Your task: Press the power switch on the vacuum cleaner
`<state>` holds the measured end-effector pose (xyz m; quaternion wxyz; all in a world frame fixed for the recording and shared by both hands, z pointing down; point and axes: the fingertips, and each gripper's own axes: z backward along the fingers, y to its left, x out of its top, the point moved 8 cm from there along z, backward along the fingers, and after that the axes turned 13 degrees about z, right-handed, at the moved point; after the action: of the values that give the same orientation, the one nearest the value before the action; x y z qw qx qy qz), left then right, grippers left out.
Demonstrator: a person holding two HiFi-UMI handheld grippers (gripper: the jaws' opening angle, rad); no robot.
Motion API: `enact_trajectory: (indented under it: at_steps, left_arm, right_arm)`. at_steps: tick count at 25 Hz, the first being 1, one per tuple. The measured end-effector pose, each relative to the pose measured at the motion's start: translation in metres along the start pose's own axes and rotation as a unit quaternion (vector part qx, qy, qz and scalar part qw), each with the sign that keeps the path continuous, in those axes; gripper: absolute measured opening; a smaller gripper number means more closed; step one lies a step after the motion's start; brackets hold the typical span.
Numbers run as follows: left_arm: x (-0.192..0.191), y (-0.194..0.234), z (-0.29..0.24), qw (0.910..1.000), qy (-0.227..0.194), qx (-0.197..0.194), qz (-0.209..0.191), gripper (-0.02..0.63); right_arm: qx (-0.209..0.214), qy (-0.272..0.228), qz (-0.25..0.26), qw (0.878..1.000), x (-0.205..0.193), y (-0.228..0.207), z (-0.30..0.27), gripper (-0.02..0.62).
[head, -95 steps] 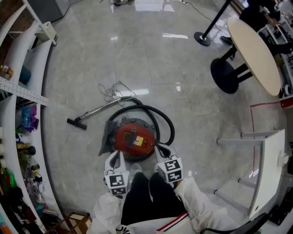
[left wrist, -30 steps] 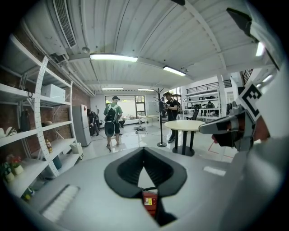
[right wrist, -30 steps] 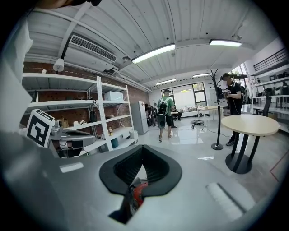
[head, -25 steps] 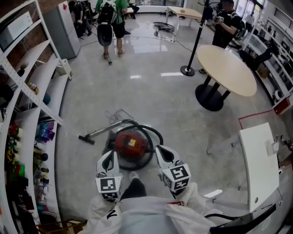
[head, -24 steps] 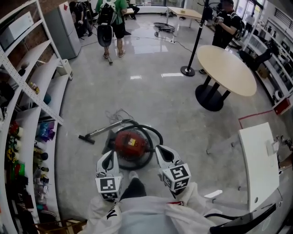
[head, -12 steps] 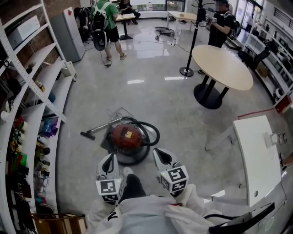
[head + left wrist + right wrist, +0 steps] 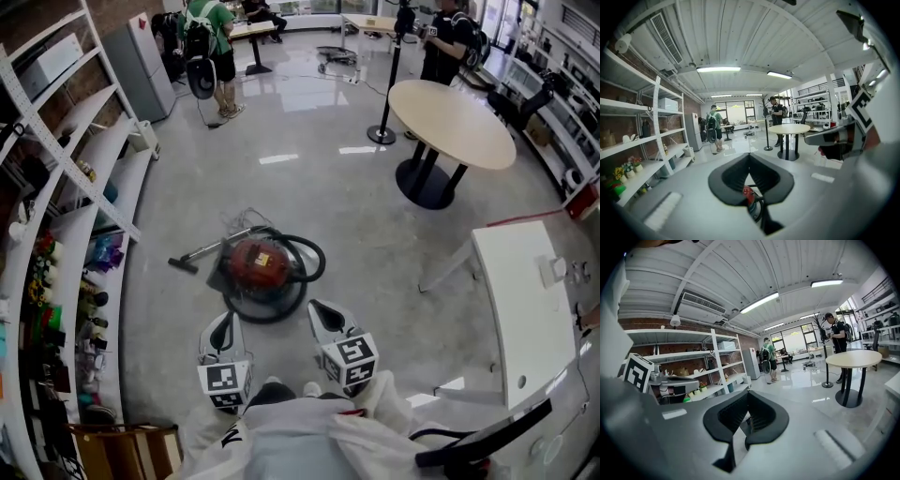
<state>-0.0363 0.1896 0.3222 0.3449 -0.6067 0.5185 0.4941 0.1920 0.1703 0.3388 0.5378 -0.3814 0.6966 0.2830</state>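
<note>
Both pairs of my fingers are pressed together and hold nothing: on the left gripper (image 7: pixel 223 323) and on the right gripper (image 7: pixel 323 311) the tips meet. A few seconds ago they sat right at the near edge of the vacuum cleaner (image 7: pixel 258 262). Now it lies on the floor (image 7: pixel 375 216) well ahead of my fingertips, more in front of the left pair than the right. Its black hose (image 7: pixel 315 259) loops round the far side and its wand (image 7: pixel 208 248) reaches away to the left. In the left gripper view the red body shows through the gap below my closed tips. So I have drawn up and back from the machine. The power switch is too small to pick out from here. I judge that either the press is over and this is the retreat, or I must come back down to reach it.
</note>
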Motion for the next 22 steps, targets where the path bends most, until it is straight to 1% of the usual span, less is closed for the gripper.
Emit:
enact_trajectory:
  at_steps: [2, 5, 8, 12, 22]
  left_arm:
    - [-0.001, 0.006, -0.001, 0.9999, 0.008, 0.005, 0.008, 0.0]
    - [0.0, 0.004, -0.003, 0.9998, 0.012, 0.005, 0.012, 0.0]
    - [0.0, 0.0, -0.006, 0.9998, 0.012, -0.003, 0.013, 0.0]
    - [-0.004, 0.007, -0.009, 0.9996, 0.016, -0.01, 0.019, 0.0]
    - [-0.005, 0.039, -0.007, 0.9997, 0.014, -0.014, 0.015, 0.0]
  right_arm:
    - [0.007, 0.008, -0.006, 1.0, -0.001, 0.006, -0.007, 0.0]
    - [0.013, 0.019, -0.008, 1.0, 0.002, 0.008, -0.007, 0.0]
    - [0.003, 0.02, -0.006, 1.0, 0.006, 0.005, -0.005, 0.0]
    - [-0.003, 0.023, 0.001, 1.0, 0.014, 0.005, -0.012, 0.0]
    - [-0.018, 0.028, 0.006, 0.999, 0.018, 0.023, -0.024, 0.0]
